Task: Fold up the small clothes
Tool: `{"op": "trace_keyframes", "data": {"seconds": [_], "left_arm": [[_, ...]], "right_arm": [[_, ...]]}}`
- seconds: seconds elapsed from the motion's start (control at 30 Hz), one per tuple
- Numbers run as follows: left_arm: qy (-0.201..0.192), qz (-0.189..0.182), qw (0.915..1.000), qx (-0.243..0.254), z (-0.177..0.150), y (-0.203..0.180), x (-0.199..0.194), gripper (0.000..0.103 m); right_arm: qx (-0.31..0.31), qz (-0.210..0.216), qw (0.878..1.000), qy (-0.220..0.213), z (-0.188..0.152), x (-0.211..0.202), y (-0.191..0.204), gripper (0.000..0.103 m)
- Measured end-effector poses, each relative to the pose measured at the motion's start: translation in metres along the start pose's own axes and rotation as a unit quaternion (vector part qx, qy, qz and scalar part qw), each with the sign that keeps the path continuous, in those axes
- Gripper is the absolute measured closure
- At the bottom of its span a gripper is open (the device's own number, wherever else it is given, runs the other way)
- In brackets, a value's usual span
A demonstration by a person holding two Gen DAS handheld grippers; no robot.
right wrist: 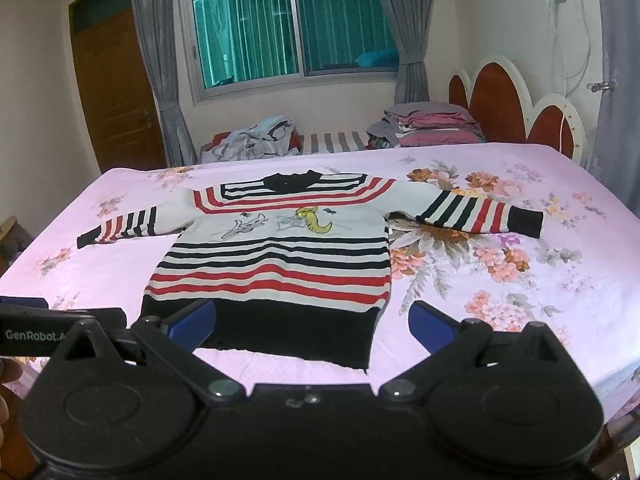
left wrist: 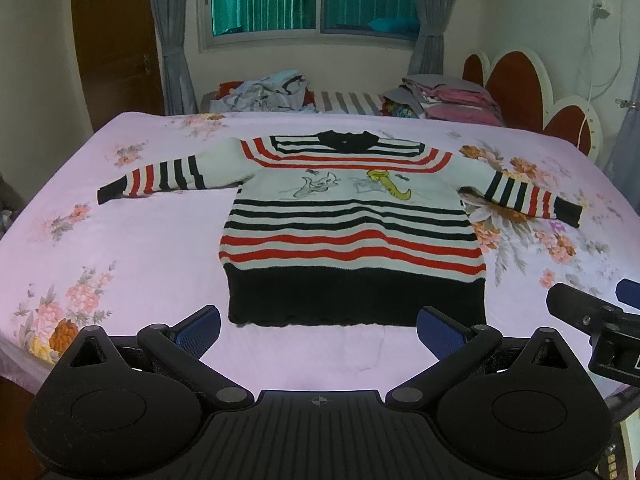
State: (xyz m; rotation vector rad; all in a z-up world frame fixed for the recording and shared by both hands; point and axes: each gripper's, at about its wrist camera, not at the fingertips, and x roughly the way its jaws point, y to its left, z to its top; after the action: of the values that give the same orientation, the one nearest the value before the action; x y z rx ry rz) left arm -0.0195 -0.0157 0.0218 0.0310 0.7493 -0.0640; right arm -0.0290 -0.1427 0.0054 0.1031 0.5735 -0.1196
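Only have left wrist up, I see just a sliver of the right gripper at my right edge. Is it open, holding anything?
Observer: The right gripper is open wide, with nothing between its jaws.
Operator: Where's it lined up against the sweater?
Observer: At the near right corner of the sweater. Its left pad shows in front of the black hem, and its right pad in front of bare bedsheet just past the sweater's edge. I can't tell if either touches.
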Motion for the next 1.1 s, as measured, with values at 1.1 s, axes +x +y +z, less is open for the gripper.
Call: {"op": "trace_keyframes", "data": {"seconds": [1.1], "left_arm": [[0.010,-0.001,0.9999,-0.003,0.001,0.005,0.011,0.000]], "right_arm": [[0.003,0.000,1.000,0.004,0.000,0.004,-0.001,0.000]]}}
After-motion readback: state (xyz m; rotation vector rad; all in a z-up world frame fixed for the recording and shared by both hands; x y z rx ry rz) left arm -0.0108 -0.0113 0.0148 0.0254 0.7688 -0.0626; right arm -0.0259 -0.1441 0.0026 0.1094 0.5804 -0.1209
